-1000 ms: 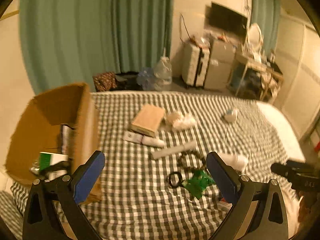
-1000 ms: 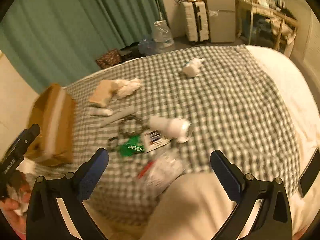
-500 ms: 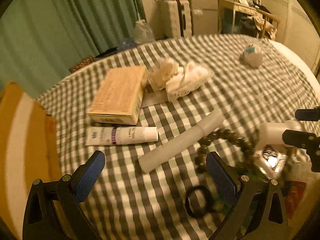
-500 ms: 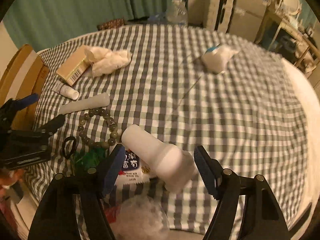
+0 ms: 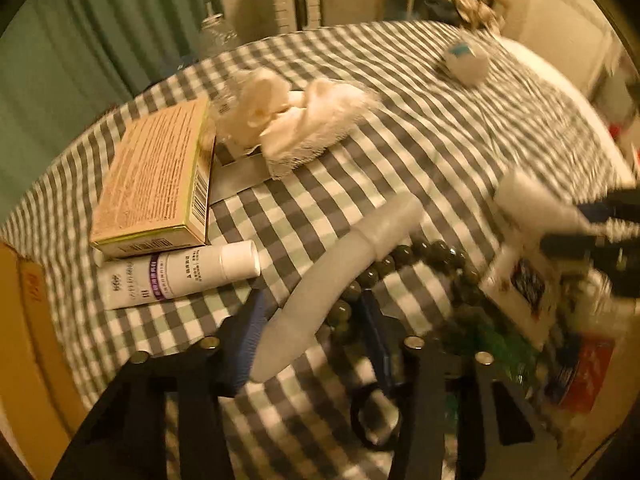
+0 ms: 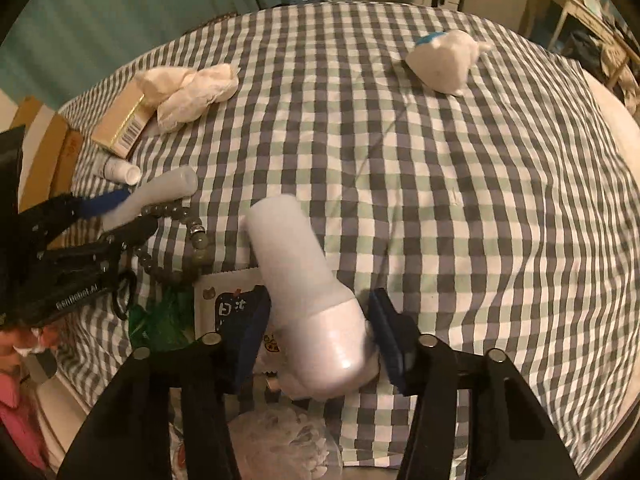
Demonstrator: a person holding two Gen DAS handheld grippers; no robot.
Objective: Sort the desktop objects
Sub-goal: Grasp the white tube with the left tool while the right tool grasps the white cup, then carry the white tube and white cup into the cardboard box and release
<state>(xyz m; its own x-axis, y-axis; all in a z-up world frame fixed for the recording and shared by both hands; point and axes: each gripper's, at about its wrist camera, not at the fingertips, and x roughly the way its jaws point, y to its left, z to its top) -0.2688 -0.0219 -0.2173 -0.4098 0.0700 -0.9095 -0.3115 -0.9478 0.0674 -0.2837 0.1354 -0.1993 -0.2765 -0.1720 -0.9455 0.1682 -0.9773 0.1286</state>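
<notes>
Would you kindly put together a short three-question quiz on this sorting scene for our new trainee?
1. True or false: the white bottle lies between the fingers of the right tool.
2. What does the left tool straddle? A) the bead bracelet B) the frosted tube C) the tan box
3. Fill in: the crumpled white cloth lies on the ____ tablecloth.

Key: 1 true; 2 B; 3 checked.
</notes>
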